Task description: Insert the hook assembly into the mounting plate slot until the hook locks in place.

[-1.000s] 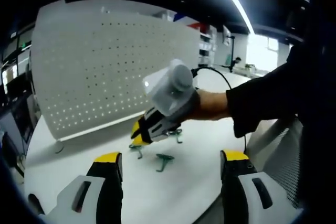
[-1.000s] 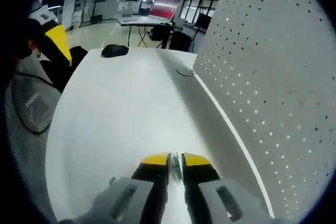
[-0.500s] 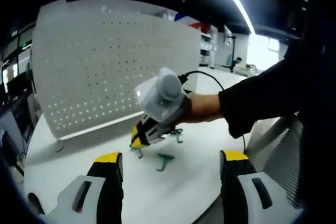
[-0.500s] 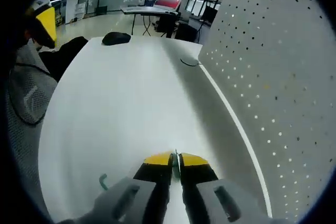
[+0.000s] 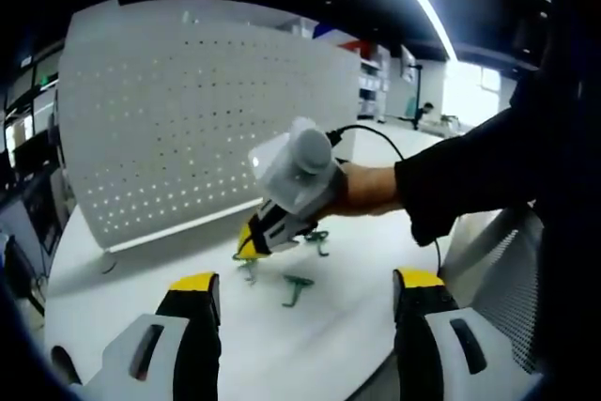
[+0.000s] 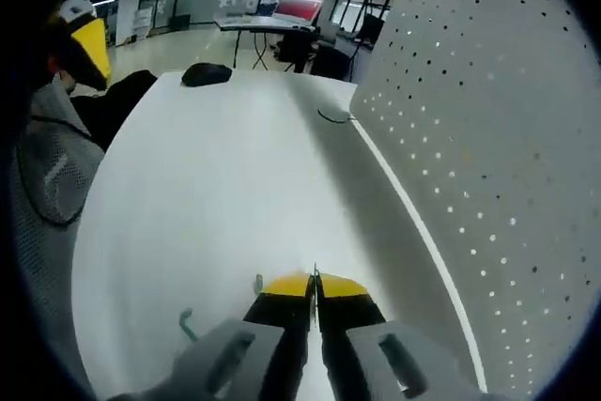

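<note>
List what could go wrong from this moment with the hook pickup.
1. The right gripper has its jaws pinched on only a thin sliver of a green hook; such a shallow hold may let the hook twist or slip out.
2. Two more green hooks lie loose on the white table just under the gripper; a low sweep may knock them away.
3. The pegboard stands upright on the table, so a hard push while inserting may tip or shift it.

White perforated mounting plate (image 5: 197,119) upright; 3 green hooks (image 5: 296,286) on table w/ it.
</note>
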The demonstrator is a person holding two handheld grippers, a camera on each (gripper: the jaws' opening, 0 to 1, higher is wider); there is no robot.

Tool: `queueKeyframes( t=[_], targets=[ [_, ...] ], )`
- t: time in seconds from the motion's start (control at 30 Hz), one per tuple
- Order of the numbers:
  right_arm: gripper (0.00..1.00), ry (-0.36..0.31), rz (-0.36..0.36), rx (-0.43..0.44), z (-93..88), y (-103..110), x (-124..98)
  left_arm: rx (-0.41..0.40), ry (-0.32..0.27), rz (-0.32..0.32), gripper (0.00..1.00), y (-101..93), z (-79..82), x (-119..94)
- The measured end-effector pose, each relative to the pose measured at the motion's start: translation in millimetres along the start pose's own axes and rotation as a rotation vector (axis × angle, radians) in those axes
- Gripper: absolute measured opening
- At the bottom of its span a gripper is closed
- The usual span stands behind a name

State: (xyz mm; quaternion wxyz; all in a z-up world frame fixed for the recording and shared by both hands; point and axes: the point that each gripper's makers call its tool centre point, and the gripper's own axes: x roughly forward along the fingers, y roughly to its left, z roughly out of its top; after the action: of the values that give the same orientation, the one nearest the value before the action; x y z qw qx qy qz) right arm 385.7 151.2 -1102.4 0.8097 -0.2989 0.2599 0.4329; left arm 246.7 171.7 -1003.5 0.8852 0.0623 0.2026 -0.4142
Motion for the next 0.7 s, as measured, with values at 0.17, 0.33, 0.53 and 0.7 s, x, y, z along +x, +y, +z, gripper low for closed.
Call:
queueKeyframes(
  t=[0.17,0.33,0.53,0.7],
  targets=[
    [0.0,-0.04,-0.009,0.059,6.4,2,-14,0.004,0.002,0.0,0.76,-0.1,0.0,0],
    [0.0,-0.075,-0.022,0.088,13.0,6,-26,0.01,0.003,0.001,0.75,-1.0,0.4,0],
    [0.0,-0.154,-0.048,0.156,30.8,13,-50,0.008,-0.016,0.015,0.73,2.4,3.8,-2],
    [0.0,-0.253,-0.061,0.287,41.4,24,-74,0.015,-0.022,0.025,0.71,4.5,5.4,-3]
  ],
)
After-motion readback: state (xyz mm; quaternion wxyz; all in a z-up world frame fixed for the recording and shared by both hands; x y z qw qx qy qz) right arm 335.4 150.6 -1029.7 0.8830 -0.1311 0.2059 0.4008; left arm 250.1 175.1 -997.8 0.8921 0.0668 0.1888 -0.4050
